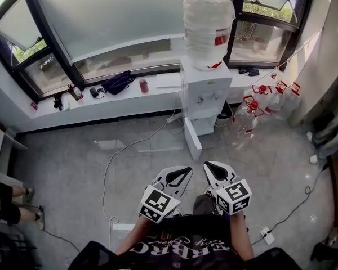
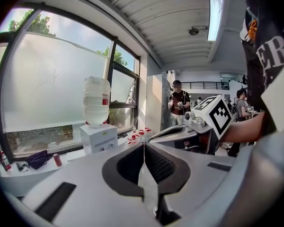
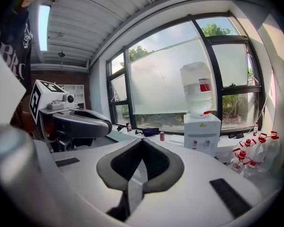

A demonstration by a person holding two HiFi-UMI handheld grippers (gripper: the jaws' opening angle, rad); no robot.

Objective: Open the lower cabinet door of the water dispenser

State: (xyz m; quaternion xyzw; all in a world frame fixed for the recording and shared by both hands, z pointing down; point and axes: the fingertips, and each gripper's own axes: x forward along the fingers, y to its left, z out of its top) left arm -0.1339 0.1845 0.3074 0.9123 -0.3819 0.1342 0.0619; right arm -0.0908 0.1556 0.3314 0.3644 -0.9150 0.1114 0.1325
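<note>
1. The water dispenser (image 1: 205, 91) stands against the windowsill (image 1: 129, 103) at the far side of the floor, with a large clear bottle (image 1: 208, 27) upended on top; its lower cabinet door (image 1: 192, 144) is swung out towards the person and shows almost edge-on.
2. The left gripper (image 1: 186, 170) and the right gripper (image 1: 208, 166) are held side by side, close to the person's body, well apart from the dispenser; the open door lies straight beyond their tips, slightly nearer the left one's line.
3. In the left gripper view the left gripper's jaws are pressed together with nothing between them (only a thin seam shows); the dispenser sits beyond them to the left.
4. In the right gripper view the right gripper's jaws are likewise closed on nothing; the dispenser appears beyond them to the right, its lower part hidden behind the gripper body.
5. A cluster of red-capped water jugs (image 1: 259, 106) stands on the floor just right of the dispenser; a dark bag (image 1: 117, 83) and a red can (image 1: 143, 85) rest on the sill to its left.
</note>
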